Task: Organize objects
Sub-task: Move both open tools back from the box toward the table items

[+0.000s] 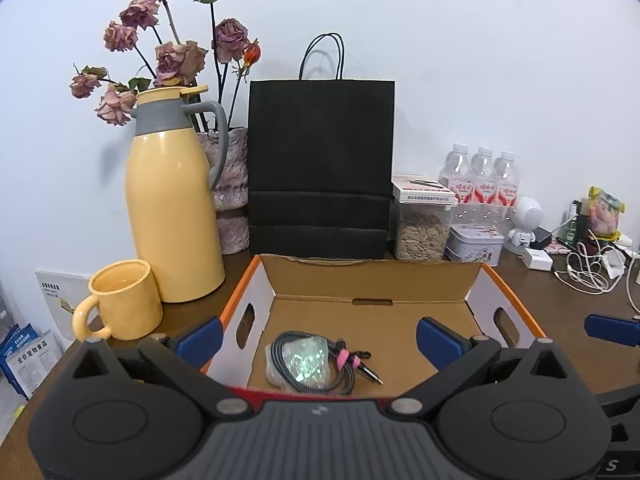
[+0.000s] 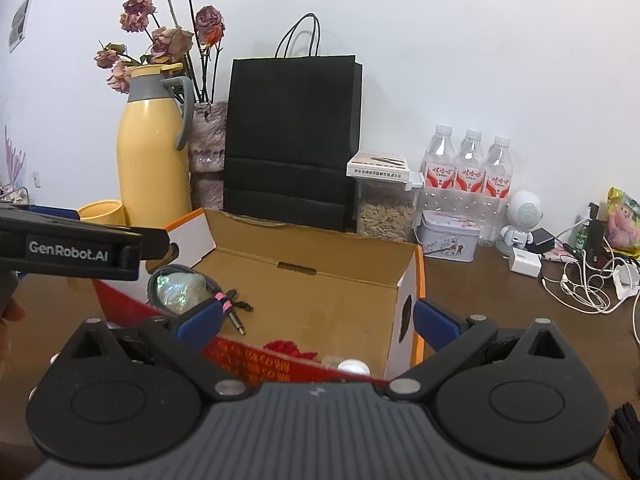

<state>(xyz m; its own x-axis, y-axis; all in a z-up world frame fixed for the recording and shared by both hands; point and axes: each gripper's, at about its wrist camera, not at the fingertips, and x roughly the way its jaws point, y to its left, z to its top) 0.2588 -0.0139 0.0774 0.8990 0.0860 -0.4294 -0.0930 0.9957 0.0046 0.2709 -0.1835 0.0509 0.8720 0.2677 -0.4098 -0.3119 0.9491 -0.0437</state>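
An open cardboard box [image 1: 372, 280] with orange edges and hand-hole sides stands on the brown table right ahead of both grippers. On its floor at the left lies a coiled braided cable [image 1: 316, 364] with a pink tie and a jack plug, partly wrapped in clear plastic. My left gripper [image 1: 320, 338] hovers over the box's near wall, open, with nothing between its blue fingers. My right gripper [image 2: 316, 322] is open and empty too, over the box [image 2: 320, 304] near its right wall. The cable [image 2: 180, 288] shows at left, and the left gripper's body [image 2: 80, 250] juts in above it.
Behind the box stand a yellow thermos [image 1: 172, 208], a yellow mug [image 1: 120, 304], a vase of dried roses [image 1: 232, 196], a black paper bag [image 1: 320, 168], a seed jar [image 1: 422, 228], a tin [image 1: 474, 244] and water bottles [image 1: 482, 176]. Chargers and white cables [image 2: 584, 280] clutter the right.
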